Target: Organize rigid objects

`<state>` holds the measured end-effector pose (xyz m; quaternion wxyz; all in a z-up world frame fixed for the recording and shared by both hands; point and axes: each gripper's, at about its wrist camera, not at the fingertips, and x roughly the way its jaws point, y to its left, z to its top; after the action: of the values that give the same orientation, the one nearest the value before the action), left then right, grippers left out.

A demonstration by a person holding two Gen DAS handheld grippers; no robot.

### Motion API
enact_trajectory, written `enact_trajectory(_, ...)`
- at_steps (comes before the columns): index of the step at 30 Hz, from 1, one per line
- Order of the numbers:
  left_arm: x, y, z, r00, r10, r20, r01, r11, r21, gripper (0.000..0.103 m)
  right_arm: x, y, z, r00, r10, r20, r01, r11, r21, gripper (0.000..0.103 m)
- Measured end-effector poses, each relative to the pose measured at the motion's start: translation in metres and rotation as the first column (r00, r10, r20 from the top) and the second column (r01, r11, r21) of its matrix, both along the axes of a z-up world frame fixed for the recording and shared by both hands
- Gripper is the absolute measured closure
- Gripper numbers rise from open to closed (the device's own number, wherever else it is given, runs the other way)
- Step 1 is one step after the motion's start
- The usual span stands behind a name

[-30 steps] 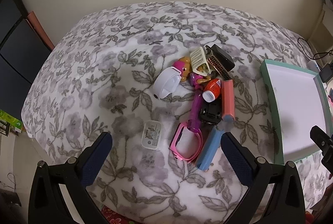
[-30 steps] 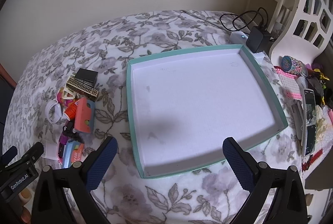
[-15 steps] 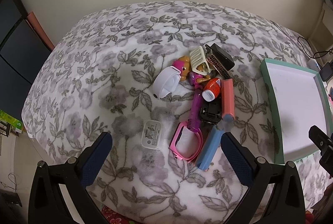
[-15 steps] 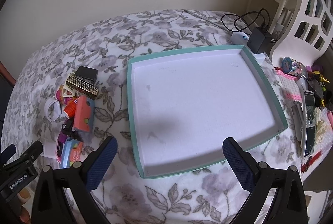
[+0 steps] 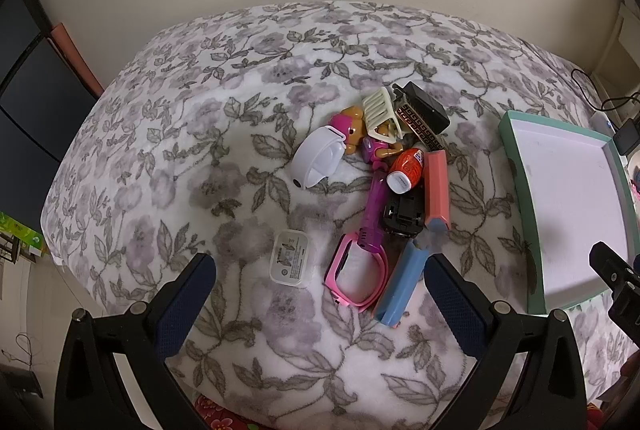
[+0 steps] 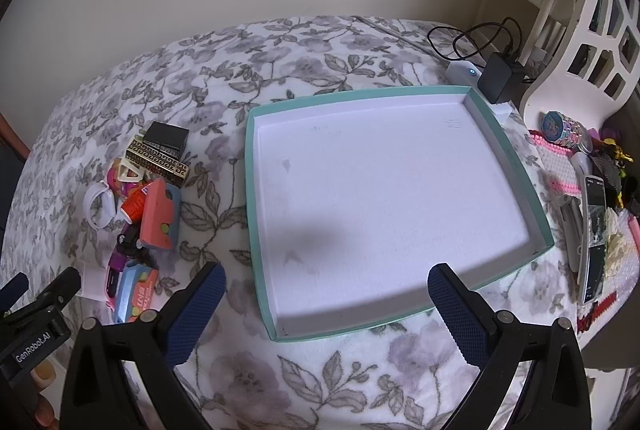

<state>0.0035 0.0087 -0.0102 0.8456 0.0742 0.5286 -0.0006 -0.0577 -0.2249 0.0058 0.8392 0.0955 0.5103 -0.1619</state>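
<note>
A heap of small rigid items lies on the floral blanket: a white band (image 5: 318,160), a white case (image 5: 291,258), a pink band (image 5: 357,276), a blue box (image 5: 402,280), a coral box (image 5: 436,188), an orange bottle (image 5: 407,169), a cream comb (image 5: 380,108) and a black charger (image 5: 424,106). My left gripper (image 5: 320,304) hovers open just in front of the heap, holding nothing. An empty teal tray (image 6: 256,214) with a white floor lies to the right. My right gripper (image 6: 326,306) stands open over the tray's near edge, empty.
A black adapter (image 6: 500,76) with cables sits past the tray's far corner. A phone (image 6: 594,242), a pink mat (image 6: 554,160) and trinkets crowd the right side beside a white chair back (image 6: 592,30). The wall runs behind the bed; dark furniture (image 5: 32,110) stands at the left.
Both views have shifted only slightly; the left gripper has edged a little towards the heap. Both grippers stay open and no object has moved.
</note>
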Motion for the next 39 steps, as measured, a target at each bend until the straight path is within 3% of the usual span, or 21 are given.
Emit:
enact_trajectory(35,-0.0021,0.0052,-0.0039,1.000,0.008,-0.014,-0.008,1.000,0.000,0.000,0.0015,0.0029,-0.0007,1.000,0.011,-0.013,-0.011,1.000,-0.009,0.000)
enact_trajectory(39,0.0021,0.0099,-0.0036,0.999,0.021,-0.030,-0.021,0.999,-0.027,0.000,0.0021,0.0055,0.0007,1.000,0.023,0.001,-0.023,1.000,-0.004,0.000)
